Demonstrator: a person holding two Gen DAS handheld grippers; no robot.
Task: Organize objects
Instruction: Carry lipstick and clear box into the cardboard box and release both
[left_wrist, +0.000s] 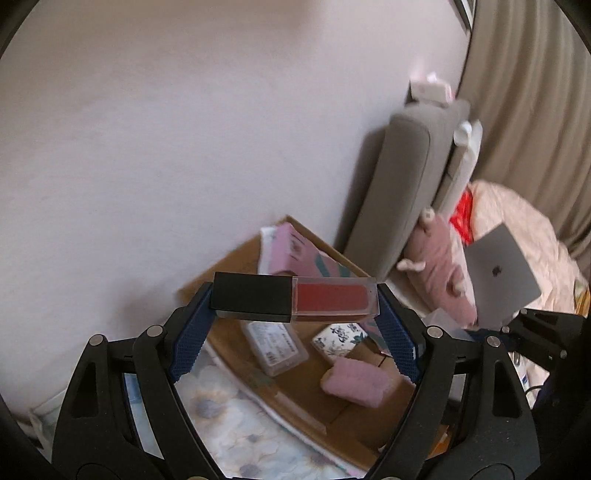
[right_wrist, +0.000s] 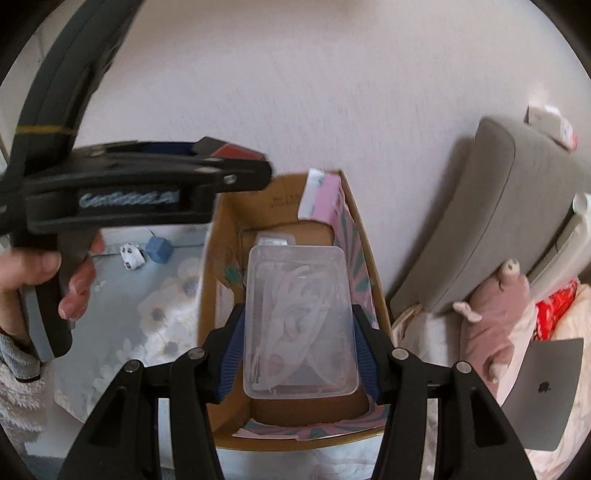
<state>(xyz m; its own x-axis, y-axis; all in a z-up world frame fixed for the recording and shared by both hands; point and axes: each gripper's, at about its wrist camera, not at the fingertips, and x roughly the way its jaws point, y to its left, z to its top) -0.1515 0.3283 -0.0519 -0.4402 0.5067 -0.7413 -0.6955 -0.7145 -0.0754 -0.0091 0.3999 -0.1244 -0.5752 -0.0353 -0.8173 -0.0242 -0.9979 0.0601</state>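
Observation:
My left gripper (left_wrist: 295, 301) is shut on a red lip gloss tube (left_wrist: 295, 300) with a black cap, held crosswise above the open cardboard box (left_wrist: 236, 258). The tube also shows in the right wrist view (right_wrist: 229, 149), up at the left. My right gripper (right_wrist: 299, 317) is shut on a clear plastic case (right_wrist: 301, 321) holding white cables, held over the cardboard box (right_wrist: 364, 236). Inside the box lie a pink box (left_wrist: 288, 251), a small clear case (left_wrist: 277, 347), a floral item (left_wrist: 340, 338) and a pink towel roll (left_wrist: 354, 382).
The box sits on a floral sheet (right_wrist: 162, 295) against a white wall. A blue cube (right_wrist: 159, 249) and a small white toy (right_wrist: 132, 255) lie left of it. A grey cushion (right_wrist: 491, 218), pink plush (right_wrist: 491, 314) and laptop (right_wrist: 546, 391) are on the right.

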